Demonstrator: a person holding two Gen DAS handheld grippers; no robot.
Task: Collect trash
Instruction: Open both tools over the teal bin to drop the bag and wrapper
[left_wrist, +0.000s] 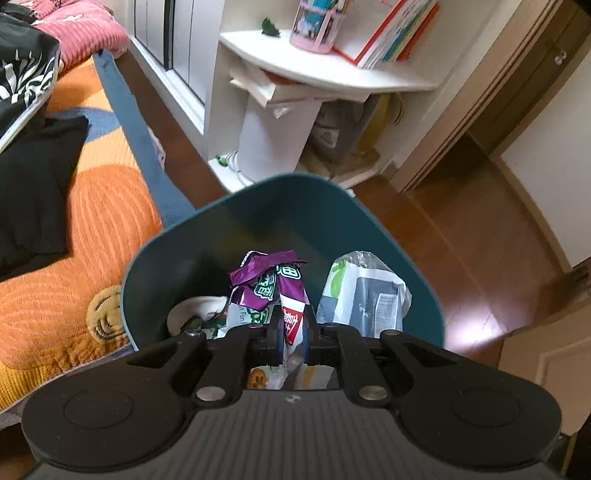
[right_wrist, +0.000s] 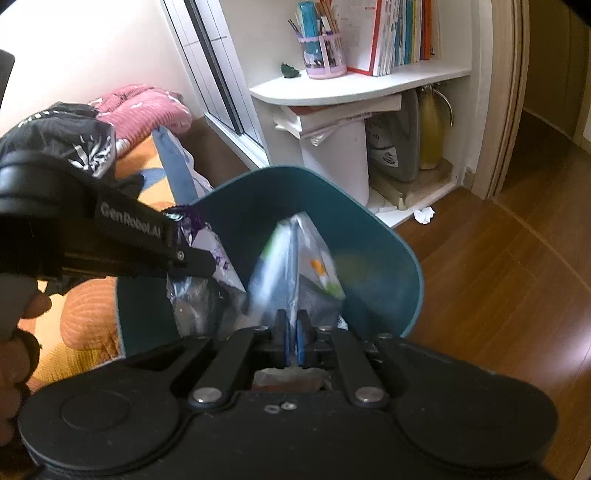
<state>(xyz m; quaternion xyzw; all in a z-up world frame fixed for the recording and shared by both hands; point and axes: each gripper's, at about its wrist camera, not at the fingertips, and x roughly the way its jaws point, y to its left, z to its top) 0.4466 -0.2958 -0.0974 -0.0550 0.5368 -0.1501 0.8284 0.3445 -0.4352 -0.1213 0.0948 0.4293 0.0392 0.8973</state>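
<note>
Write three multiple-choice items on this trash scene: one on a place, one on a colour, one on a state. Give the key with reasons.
1. Where is the crumpled white scrap?
A. on the floor by the white shelf unit
B. on the bed
C. in the bin

2. What colour is the bin?
A. red
B. teal
C. yellow

3. How is the left claw?
A. wide open, empty
B. out of view
C. shut on the purple wrapper

Key: A, it lies on the wood floor at the shelf's base; B, its walls are teal in both views; C, its pads pinch the wrapper over the bin, while the right claw pinches a clear plastic bag.
</note>
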